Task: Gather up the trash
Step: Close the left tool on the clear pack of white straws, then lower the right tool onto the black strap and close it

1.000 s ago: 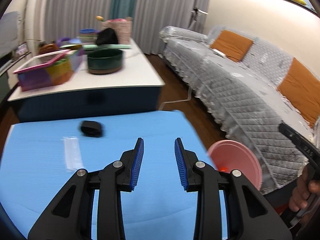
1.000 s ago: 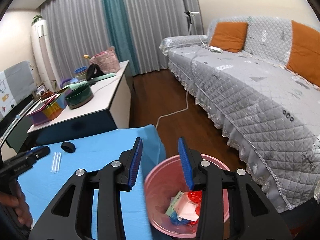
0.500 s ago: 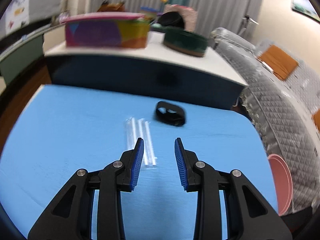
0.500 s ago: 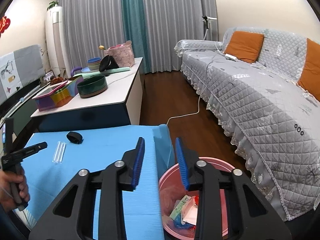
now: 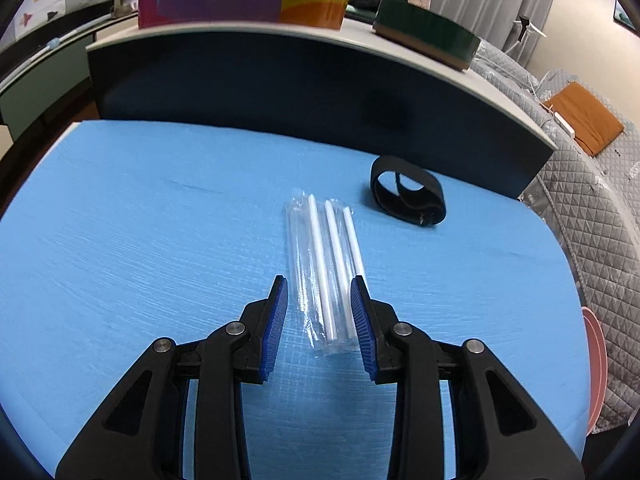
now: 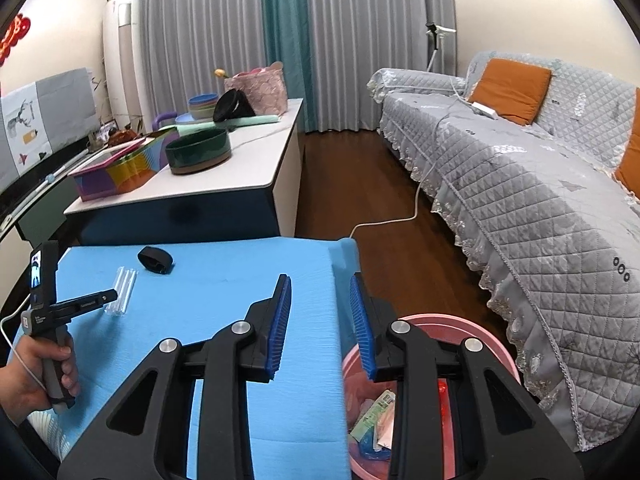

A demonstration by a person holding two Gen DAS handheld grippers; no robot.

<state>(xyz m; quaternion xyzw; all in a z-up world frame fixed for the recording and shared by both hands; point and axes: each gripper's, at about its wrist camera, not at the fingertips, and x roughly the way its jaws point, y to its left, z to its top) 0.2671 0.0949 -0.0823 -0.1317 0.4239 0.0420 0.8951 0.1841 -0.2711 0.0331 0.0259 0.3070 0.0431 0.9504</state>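
Note:
A clear plastic packet of white straws (image 5: 325, 268) lies on the blue table (image 5: 140, 248); it also shows in the right wrist view (image 6: 122, 285). My left gripper (image 5: 319, 292) is open, low over the table, its fingers either side of the packet's near end. A black strap loop (image 5: 409, 191) lies beyond the packet, also seen from the right (image 6: 155, 260). My right gripper (image 6: 320, 294) is open and empty above the table's right edge, over the pink bin (image 6: 492, 340) holding wrappers.
A white-topped counter (image 6: 240, 168) behind the table carries a colourful box (image 6: 120, 168), a dark green bowl (image 6: 199, 156) and other items. A grey quilted sofa (image 6: 540, 184) with orange cushions stands right. A white cable (image 6: 400, 216) lies on the wood floor.
My left gripper swung left from the bin side and came down to the straw packet, which now sits between its open fingers. My right gripper stayed above the bin, rising slightly.

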